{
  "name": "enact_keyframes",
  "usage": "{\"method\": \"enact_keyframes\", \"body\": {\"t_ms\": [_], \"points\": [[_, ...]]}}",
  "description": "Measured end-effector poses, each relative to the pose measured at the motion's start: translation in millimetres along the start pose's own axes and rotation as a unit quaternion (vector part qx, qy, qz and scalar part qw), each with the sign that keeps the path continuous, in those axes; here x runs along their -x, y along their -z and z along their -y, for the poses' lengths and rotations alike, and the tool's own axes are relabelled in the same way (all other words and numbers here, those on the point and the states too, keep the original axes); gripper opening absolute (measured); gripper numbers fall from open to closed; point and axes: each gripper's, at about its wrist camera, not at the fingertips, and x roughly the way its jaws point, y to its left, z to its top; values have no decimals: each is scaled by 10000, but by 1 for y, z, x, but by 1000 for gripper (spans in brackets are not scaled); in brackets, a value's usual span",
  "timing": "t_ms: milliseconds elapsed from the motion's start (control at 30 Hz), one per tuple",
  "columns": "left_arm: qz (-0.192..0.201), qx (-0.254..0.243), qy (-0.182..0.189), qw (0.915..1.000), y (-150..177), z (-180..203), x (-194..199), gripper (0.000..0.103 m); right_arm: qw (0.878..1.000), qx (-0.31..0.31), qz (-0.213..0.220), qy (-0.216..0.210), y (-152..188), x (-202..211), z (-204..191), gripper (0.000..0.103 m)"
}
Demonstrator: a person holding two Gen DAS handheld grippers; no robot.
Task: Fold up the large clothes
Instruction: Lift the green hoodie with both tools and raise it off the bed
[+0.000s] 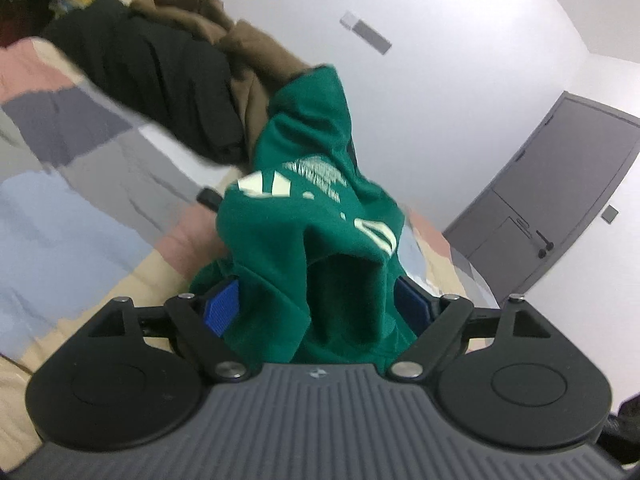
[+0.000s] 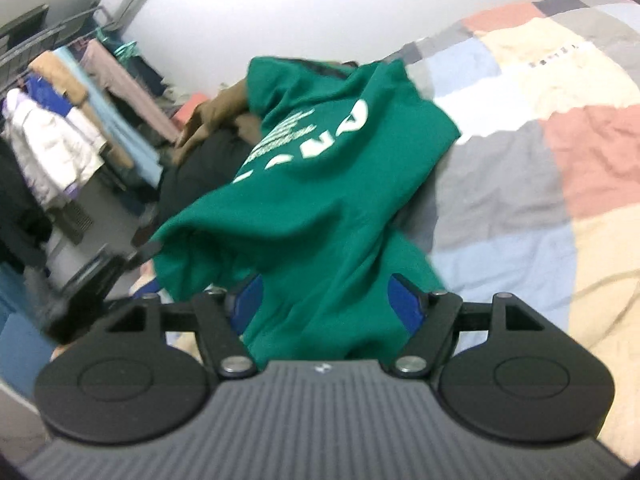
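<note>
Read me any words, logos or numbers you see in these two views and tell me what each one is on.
"AR": big white letters on the green sweatshirt, upside down in the right wrist view; the rest is folded away.
Fine white print beside them: too blurred to read.
Small dark marks on the patchwork bedcover: too small to read.
Emblem on the tool body: no text.

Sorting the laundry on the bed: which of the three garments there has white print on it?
The green top, lying between both claws. It alone carries white lettering; the black garment and the brown one piled behind it look plain.
</note>
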Motion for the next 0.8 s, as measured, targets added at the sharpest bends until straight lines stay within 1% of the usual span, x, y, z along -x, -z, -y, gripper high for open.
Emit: {"method": "enact_keyframes", "body": {"t_ms": [100, 200, 267, 333, 400, 500, 567, 633, 667, 700, 733, 767, 800], "points": [[291, -109, 9, 9995, -3, 7, 12, 85, 9996, -271, 27, 28, -18, -35, 12, 72], [731, -322, 88, 9968, -4, 16, 27, 86, 9961, -867, -153, -47, -31, -77, 31, 72], [835, -533, 197, 9949, -4, 23, 30, 86, 9942, -1043, -272, -26, -39, -108, 40, 72], [779, -625, 286, 9946, -1, 26, 25, 86, 9939, -1073, -257, 77, -46, -131, 46, 72], [594, -650, 269, 9958, 4, 23, 11, 86, 9914, -1297, -191, 50, -49, -154, 59, 72], [297, -546, 172, 9979, 12, 12, -15, 86, 9825, -1845, -173, -207, -46, -185, 81, 72], [165, -378, 178, 9990, 13, 4, -30, 86, 9797, -1933, -267, -456, -43, -203, 89, 71], [120, -265, 249, 9993, 15, -1, -41, 86, 9787, -1879, -330, -759, -40, -215, 91, 71], [99, -243, 254, 9993, 15, -3, -46, 86, 9787, -1827, -327, -874, -40, -221, 91, 68], [78, -216, 259, 9994, 16, -5, -52, 86, 9795, -1755, -355, -925, -40, -226, 90, 54], [44, -193, 270, 9994, 17, -6, -57, 86, 9809, -1681, -391, -893, -41, -230, 89, 45], [5, -177, 299, 9994, 19, -7, -61, 86, 9830, -1588, -394, -826, -43, -232, 88, 26], [-21, -154, 346, 9993, 19, -7, -64, 86, 9841, -1510, -356, -869, -46, -232, 87, 24]]}}
